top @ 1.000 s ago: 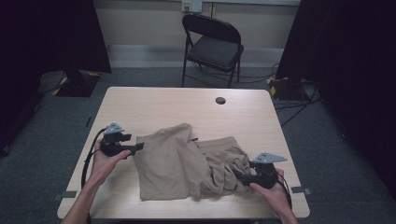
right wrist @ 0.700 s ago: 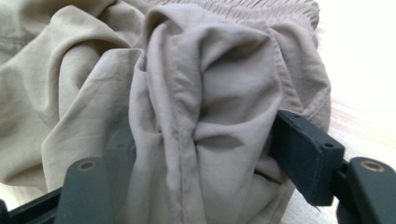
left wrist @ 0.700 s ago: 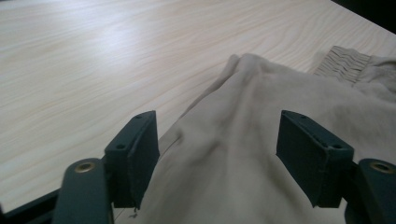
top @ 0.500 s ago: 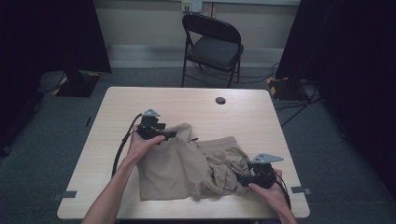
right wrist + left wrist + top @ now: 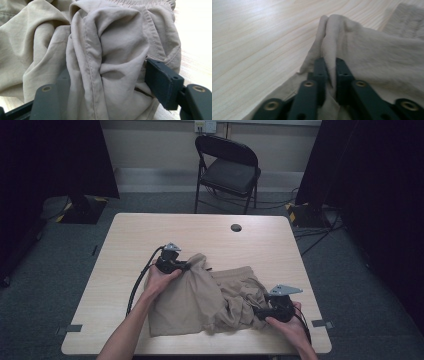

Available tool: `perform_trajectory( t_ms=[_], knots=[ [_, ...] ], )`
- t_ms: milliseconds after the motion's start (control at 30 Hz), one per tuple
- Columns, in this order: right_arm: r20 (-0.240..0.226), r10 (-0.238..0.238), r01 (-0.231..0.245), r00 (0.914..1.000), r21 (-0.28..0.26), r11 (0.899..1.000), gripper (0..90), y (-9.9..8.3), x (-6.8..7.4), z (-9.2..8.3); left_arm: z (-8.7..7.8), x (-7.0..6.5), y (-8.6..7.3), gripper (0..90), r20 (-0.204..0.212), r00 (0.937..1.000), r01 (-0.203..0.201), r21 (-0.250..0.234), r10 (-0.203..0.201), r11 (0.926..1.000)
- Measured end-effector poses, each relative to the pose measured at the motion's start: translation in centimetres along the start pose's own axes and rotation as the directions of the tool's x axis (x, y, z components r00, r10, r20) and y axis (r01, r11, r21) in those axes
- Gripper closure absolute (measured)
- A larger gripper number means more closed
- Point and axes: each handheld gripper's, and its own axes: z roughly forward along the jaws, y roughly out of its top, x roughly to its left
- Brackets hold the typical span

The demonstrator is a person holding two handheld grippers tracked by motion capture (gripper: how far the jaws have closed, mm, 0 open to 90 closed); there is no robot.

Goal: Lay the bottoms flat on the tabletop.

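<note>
A crumpled tan garment [image 5: 200,302] lies on the near half of the wooden table [image 5: 250,247]. My left gripper [image 5: 186,266] sits at the garment's far left corner. In the left gripper view it [image 5: 331,61] is shut on an upright fold of the tan cloth [image 5: 374,55]. My right gripper [image 5: 258,311] is at the garment's near right end. There the right gripper [image 5: 107,71] stands open, its jaws wide apart with a thick bunch of the cloth [image 5: 117,37] between them; the left jaw is partly hidden by fabric.
A small black round cap [image 5: 236,227] is set in the table's far side. A black folding chair [image 5: 227,170] stands beyond the table. Dark curtains flank the room, and cables lie on the floor at right [image 5: 320,227].
My left gripper has travelled from the garment's left side to its far left corner and closed on a fold there. The right gripper has stayed put.
</note>
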Motion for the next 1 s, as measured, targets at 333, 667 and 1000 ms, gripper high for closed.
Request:
perform_trajectory(
  t_ms=[333, 667, 1000],
  knots=[
    [0.001, 0.007, -0.007, 1.0, 0.004, 1.0, 31.4, 0.0, -0.1, 0.0, -7.2, -1.4, 0.3, 88.3, 0.061, 0.9963, -0.051, -0.158, 0.061, 0.9862],
    [0.008, 0.013, -0.013, 0.9999, 0.009, 1.0, 31.4, 0.0, 0.0, 0.0, -13.5, -3.3, -5.4, 88.4, 0.094, 0.9904, -0.081, -0.196, 0.101, 0.9772],
    [0.01, 0.013, -0.013, 0.9999, 0.011, 1.0, 31.3, 0.0, -0.1, 0.1, -13.2, -2.0, -12.8, 88.4, 0.1, 0.9947, -0.023, -0.015, 0.024, 0.9996]
  ],
)
